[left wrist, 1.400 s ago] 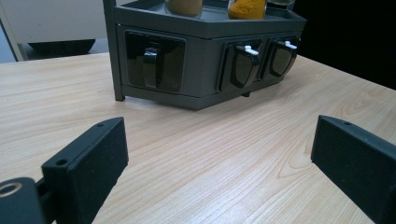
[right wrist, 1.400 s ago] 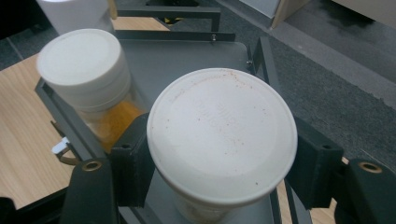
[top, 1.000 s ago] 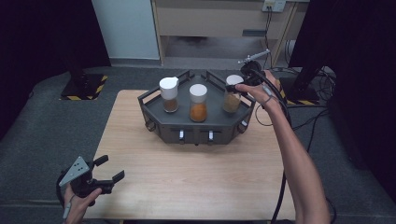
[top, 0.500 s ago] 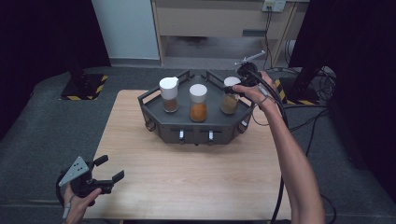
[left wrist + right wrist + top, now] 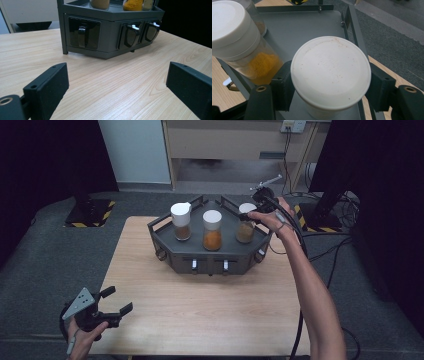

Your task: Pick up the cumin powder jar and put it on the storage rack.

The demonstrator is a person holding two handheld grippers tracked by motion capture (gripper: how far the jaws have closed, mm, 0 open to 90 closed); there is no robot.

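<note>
A: Jar [image 5: 330,75] with a white lid stands at the right end of the grey rack [image 5: 165,227], clamped at the lid between the two black jaws of the right gripper [image 5: 250,214]. In the right gripper view the pads press on either side of the lid.

B: Contents?

A: Brownish powder, seen from the high view [image 5: 245,232]. Just beside it stands the middle jar [image 5: 212,231], filled with orange powder; the left jar [image 5: 181,222] stands farther along the same shelf. All three are upright.

B: And the rack itself?

A: It sits at the far middle of the wooden table [image 5: 200,305], with small drawers along its front face [image 5: 130,36].

B: The other hand?

A: The left gripper [image 5: 112,301] hangs at the near left corner of the table, well apart from the rack. Its jaws stand wide open with nothing between them, only bare tabletop showing in the left gripper view.
</note>
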